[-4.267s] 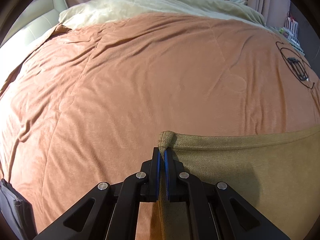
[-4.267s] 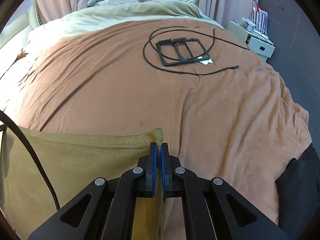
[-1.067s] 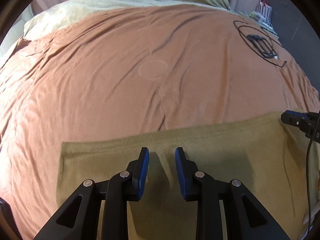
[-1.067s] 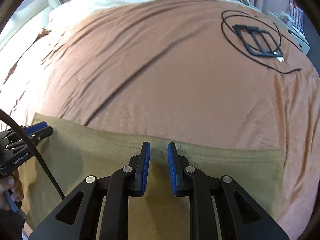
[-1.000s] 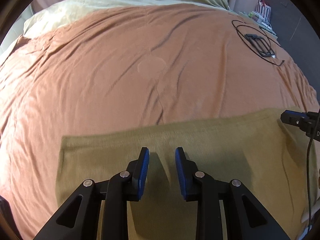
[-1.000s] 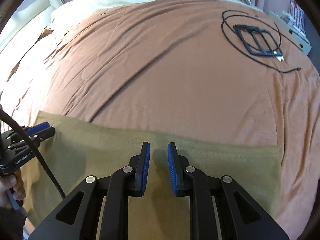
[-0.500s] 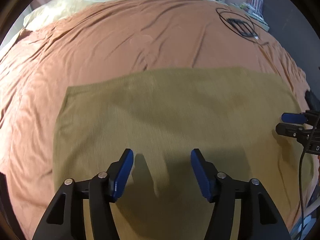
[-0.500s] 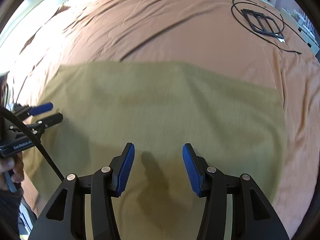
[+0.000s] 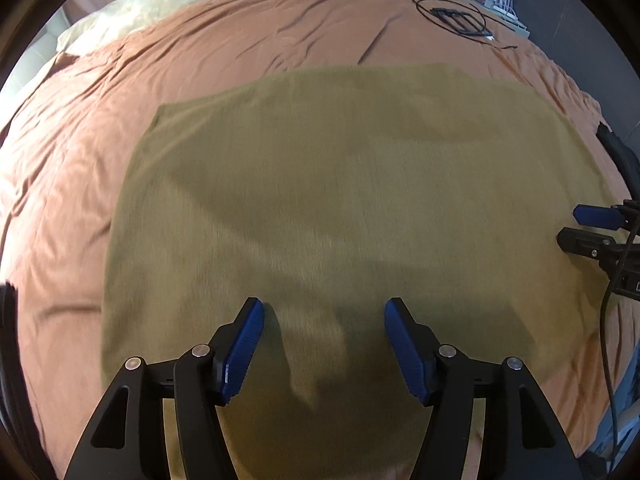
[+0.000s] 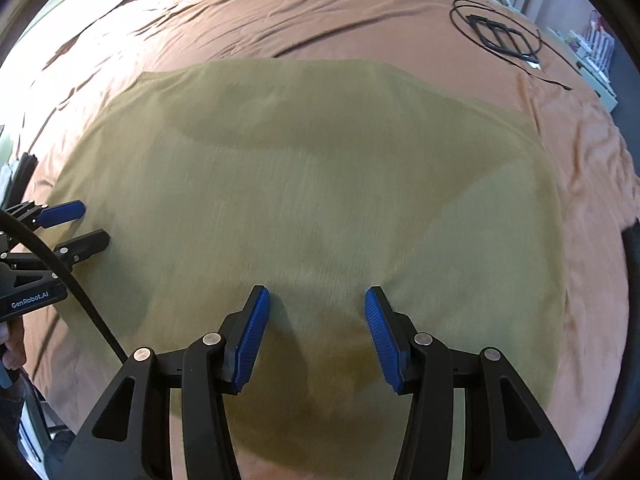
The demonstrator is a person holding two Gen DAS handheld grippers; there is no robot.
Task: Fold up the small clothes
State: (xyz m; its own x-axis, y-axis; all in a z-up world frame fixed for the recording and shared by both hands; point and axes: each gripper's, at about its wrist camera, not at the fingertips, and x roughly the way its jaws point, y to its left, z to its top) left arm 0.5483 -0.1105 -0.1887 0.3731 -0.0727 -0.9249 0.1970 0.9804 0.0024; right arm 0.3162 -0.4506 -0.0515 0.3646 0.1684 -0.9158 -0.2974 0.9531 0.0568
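The left claw (image 9: 324, 344) and the right claw (image 10: 316, 336) both have their fingers wide apart, holding nothing, over the near edge of the olive cloth (image 9: 340, 200). The cloth lies flat on the brown bed cover (image 9: 60, 168). Far to the right lies a black cable (image 10: 496, 36).

— What lies under your right gripper (image 10: 316, 332)?

— An olive-green cloth (image 10: 304, 184), spread flat on the brown bedspread (image 10: 280, 16). Your jaws are spread wide above its near part, with nothing between them.

— And your left gripper (image 10: 80, 226)?

— You have it at the cloth's left edge, fingers parted, the blue pad (image 10: 62, 213) uppermost; whether it touches the fabric you can't tell.

— Anything else?

— A black frame (image 10: 500, 36) ringed by a black cable (image 10: 460, 26) lies far right on the bedspread, well apart from the cloth.
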